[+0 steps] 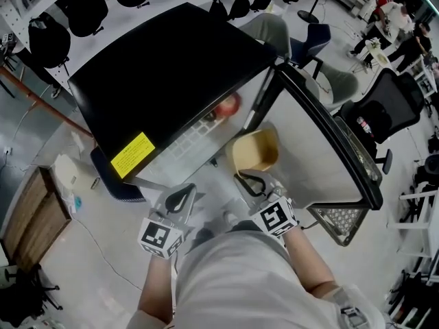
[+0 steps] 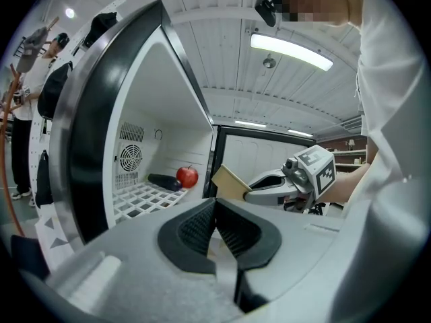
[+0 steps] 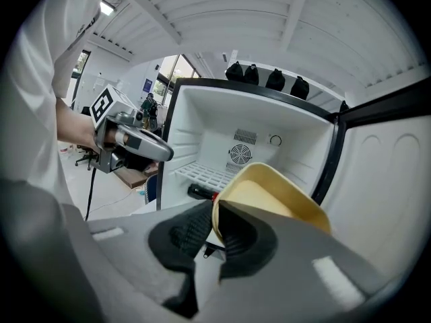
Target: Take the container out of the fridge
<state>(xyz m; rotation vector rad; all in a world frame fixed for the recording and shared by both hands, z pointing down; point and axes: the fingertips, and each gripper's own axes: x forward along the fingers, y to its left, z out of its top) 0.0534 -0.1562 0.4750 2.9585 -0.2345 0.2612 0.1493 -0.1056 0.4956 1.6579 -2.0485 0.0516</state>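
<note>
The one pale yellow, open-topped plastic container point(image 3: 269, 194) is empty and tilted, just in front of the open black-topped white fridge point(image 1: 171, 74). The right gripper point(image 3: 214, 231) pinches its rim. The left gripper point(image 2: 215, 231) is closed on nothing. One red apple point(image 2: 187, 176) and one dark elongated object point(image 2: 163, 181) lie inside.

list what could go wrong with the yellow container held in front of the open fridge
The right claw pinches the container only by one edge of its rim, so it could tilt or slip out. The open fridge door stands close beside it; a swing to that side might knock it.
</note>
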